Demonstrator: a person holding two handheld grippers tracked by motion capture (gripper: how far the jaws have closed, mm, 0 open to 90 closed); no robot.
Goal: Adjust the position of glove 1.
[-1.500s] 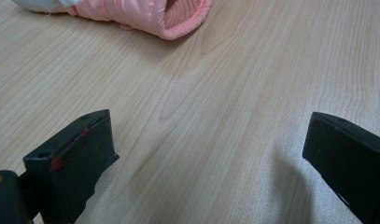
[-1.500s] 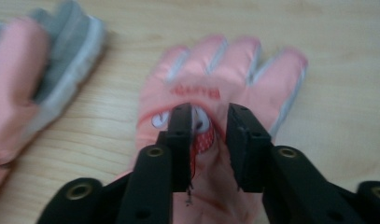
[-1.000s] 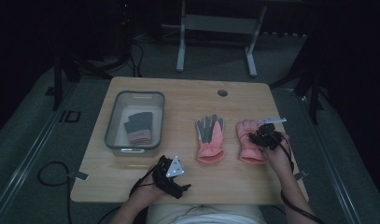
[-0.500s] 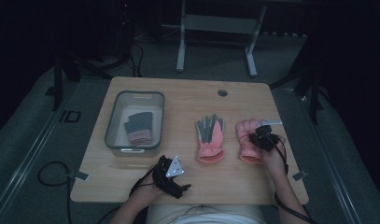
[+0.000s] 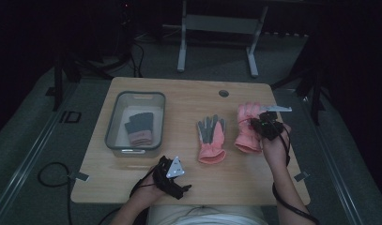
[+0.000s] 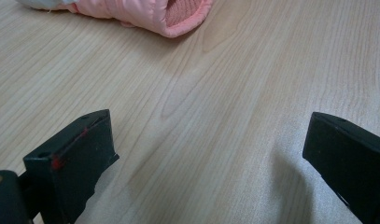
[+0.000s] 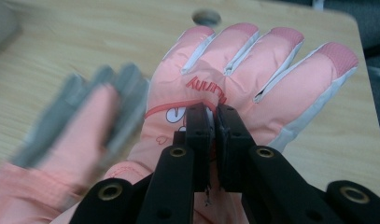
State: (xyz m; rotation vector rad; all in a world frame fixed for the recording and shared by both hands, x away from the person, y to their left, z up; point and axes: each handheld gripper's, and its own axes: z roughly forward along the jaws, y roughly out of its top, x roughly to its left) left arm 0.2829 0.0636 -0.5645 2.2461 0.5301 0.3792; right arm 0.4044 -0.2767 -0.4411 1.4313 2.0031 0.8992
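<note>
A pink glove (image 5: 247, 133) lies back-up at the table's right, fingers pointing away. My right gripper (image 5: 260, 123) is over its back. In the right gripper view the jaws (image 7: 214, 114) are pressed together on the fabric of this pink glove (image 7: 253, 70), just below its printed lettering. A second pink glove with a grey palm (image 5: 210, 138) lies in the middle of the table and looks blurred (image 7: 80, 121) at the left of that view. My left gripper (image 5: 175, 180) rests near the front edge, open (image 6: 208, 135) over bare wood, with a pink cuff (image 6: 178, 14) ahead.
A grey bin (image 5: 114, 124) at the left of the wooden table (image 5: 188, 93) holds dark grey gloves (image 5: 139, 127). A round cable hole (image 5: 224, 93) sits near the far edge. A small white piece (image 5: 278, 108) lies beside the right glove's fingertips.
My right gripper and the pink glove in it have shifted slightly away from the person. The left gripper has stayed in place.
</note>
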